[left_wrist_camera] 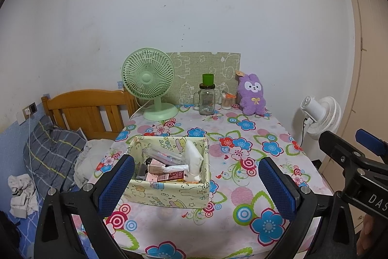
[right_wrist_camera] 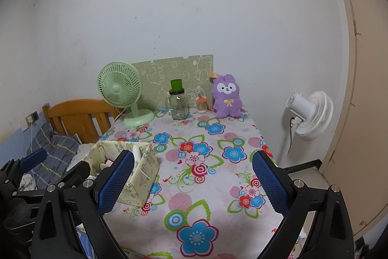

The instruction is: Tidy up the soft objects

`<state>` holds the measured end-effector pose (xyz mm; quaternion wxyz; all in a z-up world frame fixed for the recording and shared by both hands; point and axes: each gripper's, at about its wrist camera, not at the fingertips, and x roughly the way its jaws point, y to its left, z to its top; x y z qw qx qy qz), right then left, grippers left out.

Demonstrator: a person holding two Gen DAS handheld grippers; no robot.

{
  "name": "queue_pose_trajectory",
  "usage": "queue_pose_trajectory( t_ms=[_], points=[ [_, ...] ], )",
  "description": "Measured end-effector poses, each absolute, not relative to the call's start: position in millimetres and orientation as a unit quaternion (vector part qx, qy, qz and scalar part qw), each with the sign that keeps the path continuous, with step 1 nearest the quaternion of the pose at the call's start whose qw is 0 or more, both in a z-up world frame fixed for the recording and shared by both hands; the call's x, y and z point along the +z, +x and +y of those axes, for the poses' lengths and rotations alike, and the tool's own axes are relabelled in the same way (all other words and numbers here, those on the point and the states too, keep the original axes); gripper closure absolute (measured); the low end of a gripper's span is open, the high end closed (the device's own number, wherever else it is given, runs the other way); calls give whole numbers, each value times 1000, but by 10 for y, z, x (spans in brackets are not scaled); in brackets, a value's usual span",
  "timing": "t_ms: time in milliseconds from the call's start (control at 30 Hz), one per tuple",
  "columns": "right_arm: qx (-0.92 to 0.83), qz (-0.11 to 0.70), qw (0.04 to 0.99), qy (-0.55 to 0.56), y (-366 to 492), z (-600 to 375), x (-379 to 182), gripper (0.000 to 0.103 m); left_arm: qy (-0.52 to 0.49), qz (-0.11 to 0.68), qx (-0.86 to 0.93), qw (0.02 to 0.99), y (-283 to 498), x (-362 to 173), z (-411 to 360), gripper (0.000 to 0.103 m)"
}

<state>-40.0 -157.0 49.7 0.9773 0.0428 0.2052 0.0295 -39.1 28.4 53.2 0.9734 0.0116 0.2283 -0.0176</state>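
1. Nearest the cameras, both tools hung over the front edge of the flowered tablecloth (left_wrist_camera: pixel 245 157), and neither one touched anything.
2. The left gripper (left_wrist_camera: pixel 196 183) had its blue fingers (left_wrist_camera: pixel 116 183) spread wide with nothing between them; the fabric storage box (left_wrist_camera: pixel 169 193) showed through the gap.
3. The right gripper (right_wrist_camera: pixel 192 182) was spread just as wide and empty too, over bare cloth to the right of the box.
4. The box sat on the front-left part of the cloth, crammed with small packets and a white pouch (left_wrist_camera: pixel 192 159) standing at its right end.
5. Behind the box, along the far edge by the wall, stood a green desk fan (left_wrist_camera: pixel 149 84) at the left.
6. To the right of that fan came a glass jar (left_wrist_camera: pixel 207 98) with a green cup on its lid, then a small ribbed glass (left_wrist_camera: pixel 226 102) just beside it.
7. At the far-right corner of the cloth, well apart from the box, the purple plush bunny (left_wrist_camera: pixel 252 95) sat upright against a green patterned board (left_wrist_camera: pixel 206 67).
8. Off the cloth, to the right, a white standing fan (right_wrist_camera: pixel 309 114) faced away; to the left, a wooden headboard (left_wrist_camera: pixel 89 111) and a plaid pillow (left_wrist_camera: pixel 52 152).
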Motion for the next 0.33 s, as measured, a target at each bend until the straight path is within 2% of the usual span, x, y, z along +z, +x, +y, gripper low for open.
queue_pose_trajectory(
  t_ms=[333],
  points=[
    [29,205,977,42,-394,-1570,493,4,11,228,-17,973,-389,532,284,0]
  ],
)
